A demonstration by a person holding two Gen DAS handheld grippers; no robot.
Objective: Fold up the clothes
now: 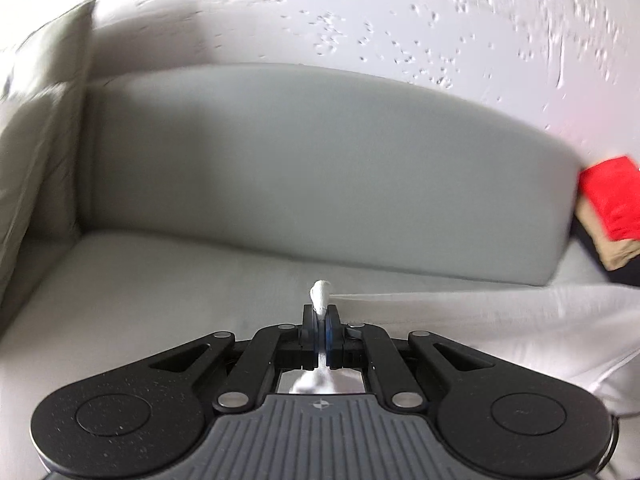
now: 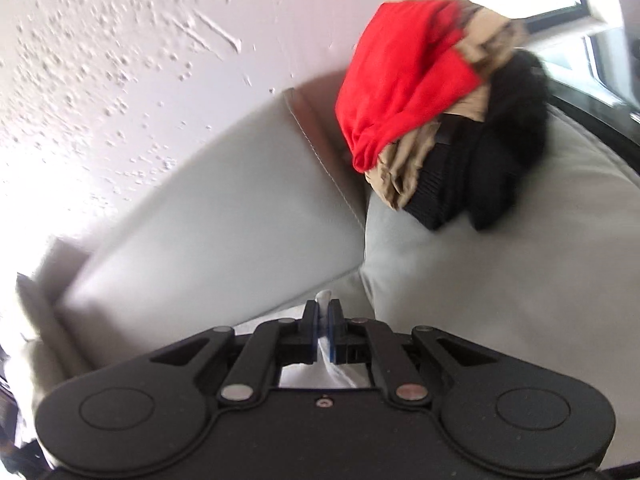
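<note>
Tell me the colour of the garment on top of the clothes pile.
Bright red garment, lying over tan and black pieces; the right wrist view shows it best.

White garment [image 1: 500,328] pinched at two points, a small tuft poking past each pinch, its top edge pulled taut, the rest draping down to the right in the left wrist view; only a tuft [image 2: 323,300] shows in the right one. Pile of unfolded clothes on sofa: red garment [image 2: 400,80] on top, tan piece [image 2: 404,168] under it, black knit [image 2: 472,168] beside
</note>
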